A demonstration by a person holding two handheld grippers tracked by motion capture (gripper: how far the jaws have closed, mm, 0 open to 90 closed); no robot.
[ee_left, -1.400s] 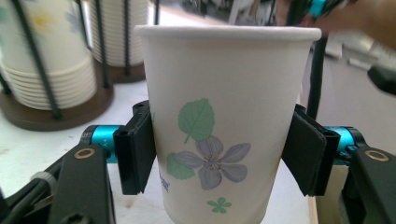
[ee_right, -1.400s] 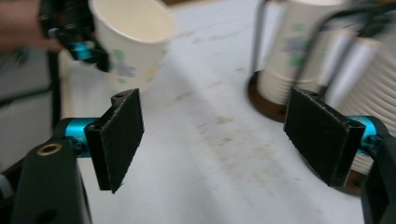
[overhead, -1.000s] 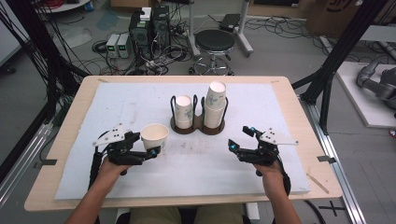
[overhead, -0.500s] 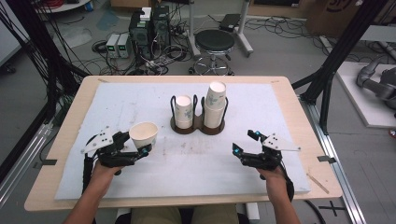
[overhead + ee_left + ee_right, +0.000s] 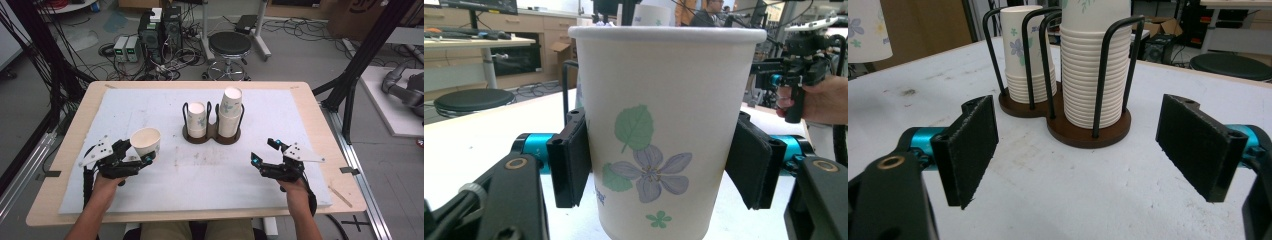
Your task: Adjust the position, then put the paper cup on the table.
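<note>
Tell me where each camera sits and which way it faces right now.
High view: above the person's side, looking forward and down on the table; both forearms, left gripper and right gripper show.
Left gripper view: rides the left gripper, looking along its jaws at the paper cup between them.
Right gripper view: rides the right gripper, facing the cup holder, jaws apart.
All three share the cup holder's stacks.

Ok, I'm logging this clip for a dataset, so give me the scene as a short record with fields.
left gripper: shut on paper cup, upright, flower print facing the camera
right gripper: open, holding nothing, aimed at cup holder
cup holder: two wire bays, each with a stack of cups; right stack taller than left stack
surface: white mat on wooden table
</note>
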